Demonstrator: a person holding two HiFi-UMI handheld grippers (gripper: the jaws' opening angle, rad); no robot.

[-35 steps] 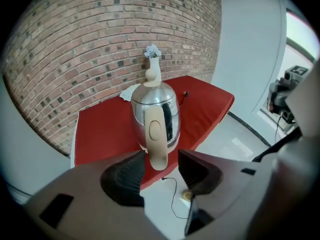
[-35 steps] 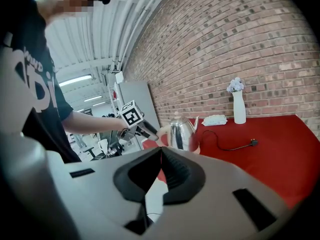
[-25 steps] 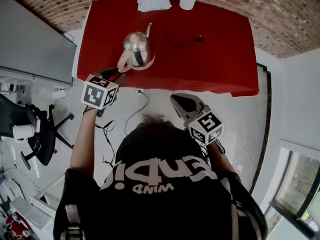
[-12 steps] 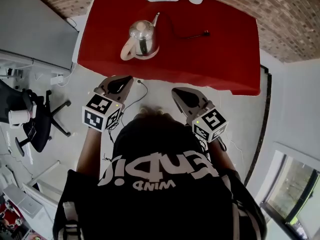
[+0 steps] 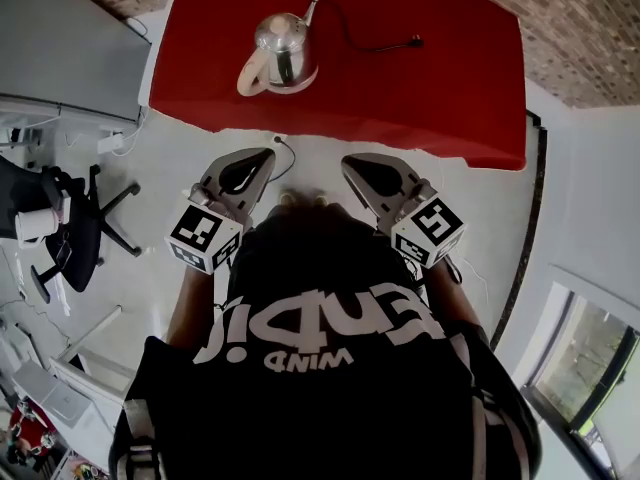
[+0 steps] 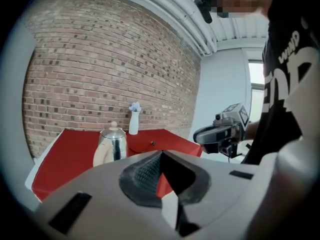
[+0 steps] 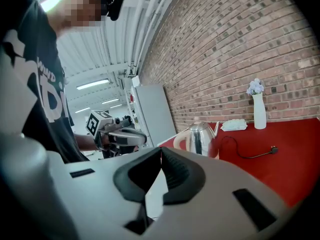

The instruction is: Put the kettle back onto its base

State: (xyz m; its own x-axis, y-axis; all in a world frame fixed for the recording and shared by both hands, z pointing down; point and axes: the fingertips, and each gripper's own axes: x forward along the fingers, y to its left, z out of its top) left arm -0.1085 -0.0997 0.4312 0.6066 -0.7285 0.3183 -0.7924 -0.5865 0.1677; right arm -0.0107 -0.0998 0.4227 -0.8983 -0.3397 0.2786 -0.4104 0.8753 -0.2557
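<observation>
Sitting on the far table point(image 5: 450, 88), the kettle point(image 5: 283, 53) seems seated on its base point(image 5: 296, 86) — left tongs point(image 5: 263, 155) and right tongs point(image 5: 350, 161) closed, empty.

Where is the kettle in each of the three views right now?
Head view: kettle at upper left of centre, on the red table.
Left gripper view: kettle left of centre.
Right gripper view: kettle right of centre, beside a black cord.
Shared landmark: the red table.
</observation>
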